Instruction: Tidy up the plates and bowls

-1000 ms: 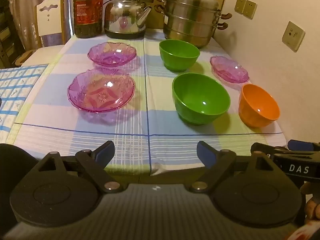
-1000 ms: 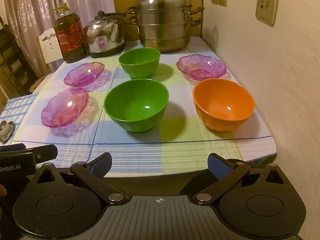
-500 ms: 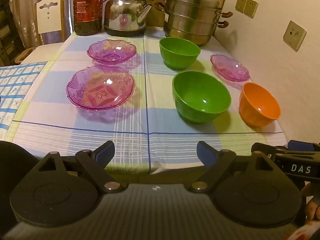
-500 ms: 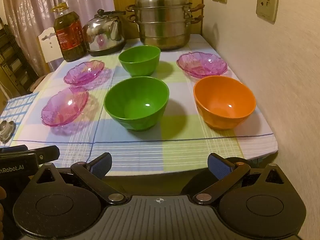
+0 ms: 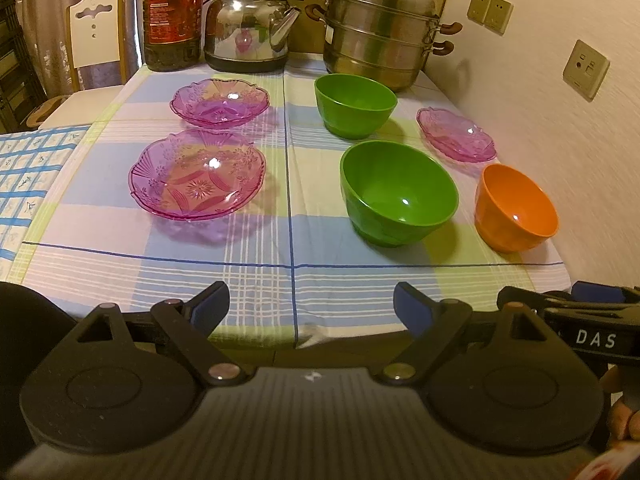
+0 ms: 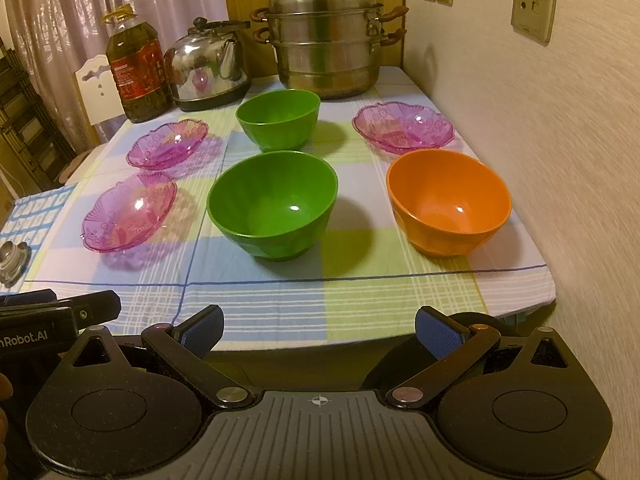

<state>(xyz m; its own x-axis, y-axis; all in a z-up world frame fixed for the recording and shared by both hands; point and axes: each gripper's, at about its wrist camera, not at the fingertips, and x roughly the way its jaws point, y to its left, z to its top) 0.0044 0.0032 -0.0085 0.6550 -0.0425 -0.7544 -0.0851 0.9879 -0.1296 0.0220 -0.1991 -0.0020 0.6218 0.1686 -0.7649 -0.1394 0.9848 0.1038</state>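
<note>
Change: both wrist views have crept closer to the table over the last second; the dishes sit a little lower and larger in frame, and none of them has shifted.
Left gripper (image 5: pixel 311 305): fingers spread wide, holding nothing, hovering at the near table edge facing the gap between the near pink plate (image 5: pixel 197 174) and the near green bowl (image 5: pixel 398 192).
Right gripper (image 6: pixel 319 330): fingers also spread, empty, at the near edge between the near green bowl (image 6: pixel 273 203) and the orange bowl (image 6: pixel 449 201).
Plates: three pink glass ones, two on the left (near and far (image 5: pixel 219 101)), one far right (image 5: pixel 456 133) by the wall.
Bowls: far green bowl (image 5: pixel 355 104) in the middle, near green one in front of it, orange one near right; all stand apart, unstacked.
Background: oil bottle (image 5: pixel 173 14), kettle (image 5: pixel 249 28), steamer pot (image 5: pixel 380 28) along the far edge.
Meaning: this looks like an approach only; sorting has not begun, and a first grasp seems likely next.
</note>
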